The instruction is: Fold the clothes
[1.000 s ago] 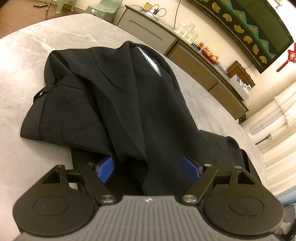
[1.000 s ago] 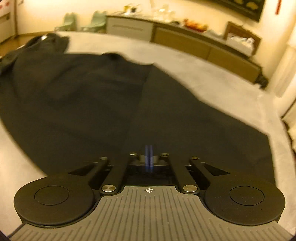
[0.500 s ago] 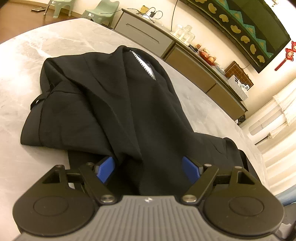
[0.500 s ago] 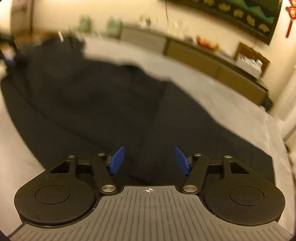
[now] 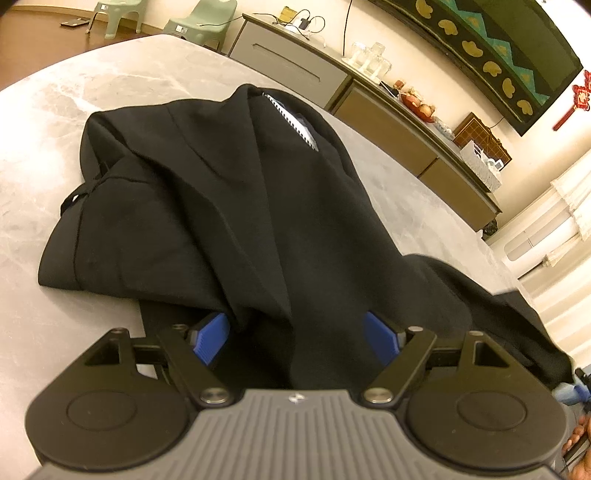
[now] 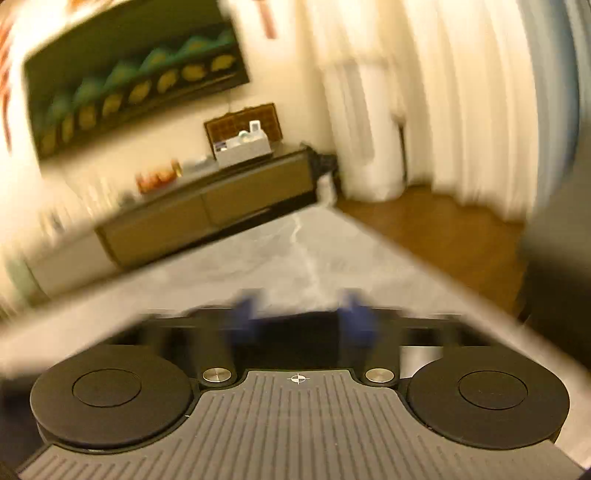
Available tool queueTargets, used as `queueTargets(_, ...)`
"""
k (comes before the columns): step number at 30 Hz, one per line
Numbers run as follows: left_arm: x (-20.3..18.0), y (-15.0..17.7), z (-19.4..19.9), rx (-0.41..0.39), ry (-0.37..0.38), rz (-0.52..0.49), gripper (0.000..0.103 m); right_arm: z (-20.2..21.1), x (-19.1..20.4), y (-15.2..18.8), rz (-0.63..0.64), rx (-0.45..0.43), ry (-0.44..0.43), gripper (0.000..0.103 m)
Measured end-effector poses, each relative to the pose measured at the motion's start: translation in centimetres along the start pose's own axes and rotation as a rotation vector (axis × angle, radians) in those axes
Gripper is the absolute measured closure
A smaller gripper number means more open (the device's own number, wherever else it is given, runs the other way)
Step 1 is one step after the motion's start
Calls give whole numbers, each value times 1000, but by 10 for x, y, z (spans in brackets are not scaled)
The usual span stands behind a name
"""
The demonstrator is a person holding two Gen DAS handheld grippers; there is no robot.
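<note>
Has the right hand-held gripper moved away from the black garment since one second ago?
Yes. The right hand-held gripper, open, now faces bare marble table and the sideboard's right end; it swung right, off the garment.

- One black garment [image 5: 236,206] lies on the desk [image 5: 55,110], in a single heap.
- One desk, grey marble.
- Two grippers: the left gripper [image 5: 295,338] and the right gripper [image 6: 301,314].
- Two pale green chairs [image 5: 199,18] on the far left floor.
- One long sideboard [image 5: 369,110] along the far wall.
- One dark framed picture [image 5: 491,48] above it.
</note>
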State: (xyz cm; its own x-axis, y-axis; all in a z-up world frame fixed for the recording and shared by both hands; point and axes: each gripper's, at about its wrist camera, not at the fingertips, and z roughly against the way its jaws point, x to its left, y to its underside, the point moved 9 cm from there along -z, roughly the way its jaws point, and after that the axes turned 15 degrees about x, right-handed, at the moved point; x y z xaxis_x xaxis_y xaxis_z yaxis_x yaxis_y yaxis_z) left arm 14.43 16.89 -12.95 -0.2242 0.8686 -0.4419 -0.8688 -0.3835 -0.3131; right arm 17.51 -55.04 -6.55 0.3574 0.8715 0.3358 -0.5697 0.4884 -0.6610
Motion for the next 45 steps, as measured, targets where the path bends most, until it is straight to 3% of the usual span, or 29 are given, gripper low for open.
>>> queueTargets(4,-3,2,2,-2,-1,-20,22,-5,-26,29,-124,170,-84,21)
queueTargets(7,-4,2,0,0,-6,-20,22,-7,-31,48,-112,240,-109,23)
queueTargets(9,-5,2,-3,3,-16,-20,22,-17,-17,60,32,272,-109,22)
queueTargets(13,-9,2,-10,1,-43,-35,19,-28,16,81,470,218,78,16)
queueTargets(15,-14,2,-15,-10,-71,-66,17,-45,20,83,551,246,119,40)
queueTargets(16,-16,1,-16,-21,-92,-87,18,-47,19,77,489,263,91,69)
queueTargets(17,-18,-1,-17,-35,-115,-109,43,-49,19,71,427,279,63,102)
queueTargets(18,-17,-5,-15,-51,-133,-121,66,-44,17,61,323,268,-22,103)
queueTargets(19,-14,-11,-11,-68,-147,-129,99,-29,14,46,169,222,-177,103)
queueTargets(20,-8,-22,-2,-97,-112,-91,101,-12,9,29,13,175,-329,103)
queueTargets(21,1,-33,11,-133,-55,-37,101,-5,-1,20,-114,153,-416,103)
queueTargets(22,9,-43,24,-169,-20,4,101,-10,-18,22,-207,162,-426,103)
queueTargets(24,29,-55,38,-204,18,81,100,-21,-50,28,-392,181,-444,103)
queueTargets(25,37,-56,35,-185,23,111,100,-30,-63,35,-453,211,-420,103)
queueTargets(27,47,-51,22,-123,4,135,100,-50,-70,53,-447,300,-315,101)
queueTargets(30,53,-42,12,-73,-6,148,95,-55,-60,64,-431,371,-360,86)
queueTargets(32,56,-43,18,-94,-27,148,73,-50,-51,67,-401,367,-360,29)
queueTargets(33,59,-43,20,-102,-30,155,68,-47,-46,68,-386,365,-360,24)
queueTargets(35,63,-46,26,-116,-1,182,56,-44,-42,71,-380,368,-358,24)
queueTargets(41,54,-53,18,-98,55,161,41,-35,-37,82,-388,384,-351,20)
queueTargets(43,48,-55,16,-99,18,133,41,-32,-35,86,-391,390,-349,19)
queueTargets(45,43,-58,15,-105,-28,103,54,-30,-33,89,-394,395,-347,19)
